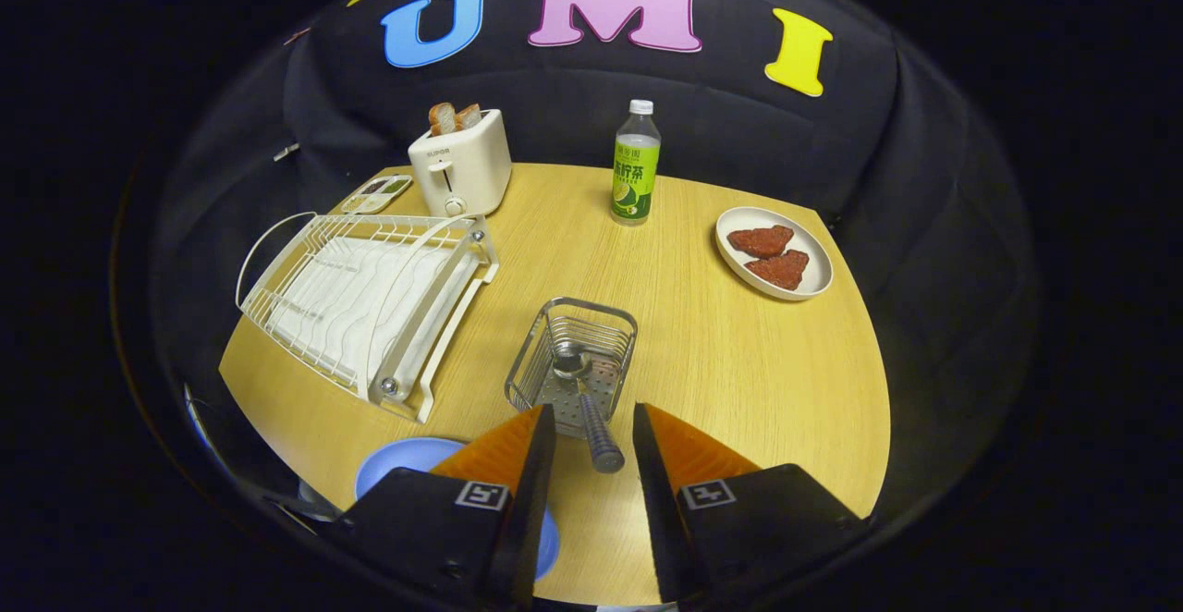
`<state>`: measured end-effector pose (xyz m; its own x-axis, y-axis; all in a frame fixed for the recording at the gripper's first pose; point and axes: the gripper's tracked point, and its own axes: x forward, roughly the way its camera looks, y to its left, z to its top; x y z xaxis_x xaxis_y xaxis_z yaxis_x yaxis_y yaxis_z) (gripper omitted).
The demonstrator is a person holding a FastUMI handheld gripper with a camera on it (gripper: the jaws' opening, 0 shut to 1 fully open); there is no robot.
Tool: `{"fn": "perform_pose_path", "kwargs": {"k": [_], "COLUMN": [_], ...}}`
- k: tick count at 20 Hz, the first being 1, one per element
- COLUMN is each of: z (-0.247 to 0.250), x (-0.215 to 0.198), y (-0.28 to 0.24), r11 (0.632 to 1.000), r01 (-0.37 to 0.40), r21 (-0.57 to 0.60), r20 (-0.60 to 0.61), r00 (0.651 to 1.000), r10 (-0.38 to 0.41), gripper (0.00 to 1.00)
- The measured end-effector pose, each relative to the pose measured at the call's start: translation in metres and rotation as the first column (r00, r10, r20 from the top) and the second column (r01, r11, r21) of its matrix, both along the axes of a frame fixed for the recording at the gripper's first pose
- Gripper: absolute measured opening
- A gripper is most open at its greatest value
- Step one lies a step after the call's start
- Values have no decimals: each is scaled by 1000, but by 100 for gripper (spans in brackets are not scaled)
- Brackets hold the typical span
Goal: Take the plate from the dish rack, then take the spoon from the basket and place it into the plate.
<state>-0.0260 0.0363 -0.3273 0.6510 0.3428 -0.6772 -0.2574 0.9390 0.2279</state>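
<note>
Round wooden table (739,353) in a booth, seen from above along the gripper's fingers, described from left to right.

Far left: a white wire dish rack (370,293) lies on the table over a white drain tray; its slots hold no dishes. Just beyond its far corner lies a small flat tray (377,193), and to the right of that stands a cream toaster (461,168) with two slices of bread (454,116) standing up out of its slots.

Near left: a blue plate (411,458) lies flat at the near edge of the table, partly covered by the left finger; it is well clear of the rack.

Centre: a small wire basket (573,353) stands just ahead of the fingertips. The spoon (582,399) leans inside it, bowl down in the basket, handle sticking out over the near rim toward the gripper. The gripper (594,420) is released: its fingers stand apart, with the end of the spoon handle in the gap between the tips and neither finger pressing on it.

Far centre: a bottle (636,168) with a green label and white cap stands upright.

Far right: a white dish (774,253) carries two reddish-brown pieces of food (772,254), side by side.
</note>
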Motion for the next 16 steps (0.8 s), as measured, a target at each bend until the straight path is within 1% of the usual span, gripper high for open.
{"fn": "perform_pose_path", "kwargs": {"k": [1,2,3,4,5,6,8,11,16], "z": [-4,-8,-11,-12,-9,-10,-7,3,37], "x": [1,0,-1,-4,-3,-4,-3,-9,-18], "y": [0,-1,2,6,7,8,5,2,-10], "r11": [1000,1000,1000,1000,1000,1000,1000,999,997], "r01": [-1,-5,-7,-21,-14,-9,12,31,52], "r21": [-7,-15,-9,4,22,29,24,26,56], "r20": [-9,-22,-35,-58,-58,-68,-62,-49,11], "r00": [1000,1000,999,998,998,998,998,998,999], "r10": [1,5,7,21,15,11,-10,-29,-53], "gripper": [48,33,26,23,22,16,14,14,14]}}
